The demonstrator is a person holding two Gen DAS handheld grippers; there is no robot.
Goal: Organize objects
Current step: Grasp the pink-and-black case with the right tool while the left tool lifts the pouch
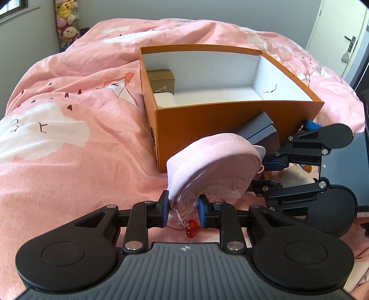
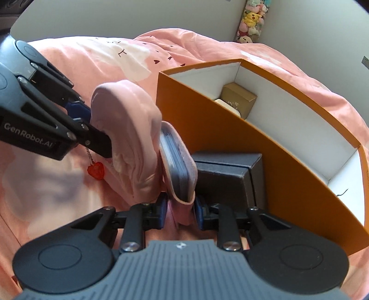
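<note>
My left gripper (image 1: 182, 212) is shut on the gathered end of a soft pink pouch (image 1: 207, 161), from which a red heart charm (image 1: 191, 228) dangles on a short chain. In the right wrist view the same pouch (image 2: 129, 129) bulges at left, with the left gripper (image 2: 92, 125) and the charm (image 2: 95, 170) beside it. My right gripper (image 2: 181, 211) is shut on the pouch's pink flap, which has a grey lining (image 2: 173, 161). A dark grey box (image 2: 228, 175) lies against the open orange box (image 2: 207, 129). Inside that box sit a gold box (image 2: 238, 97) and a white item (image 2: 228, 106).
Everything rests on a rumpled pink duvet (image 1: 69, 138) over a bed. The orange box (image 1: 230, 113) stands just beyond both grippers, with the dark grey box (image 1: 260, 131) at its near wall. Plush toys (image 1: 66, 20) hang in the corner, and a door (image 1: 346, 39) is at far right.
</note>
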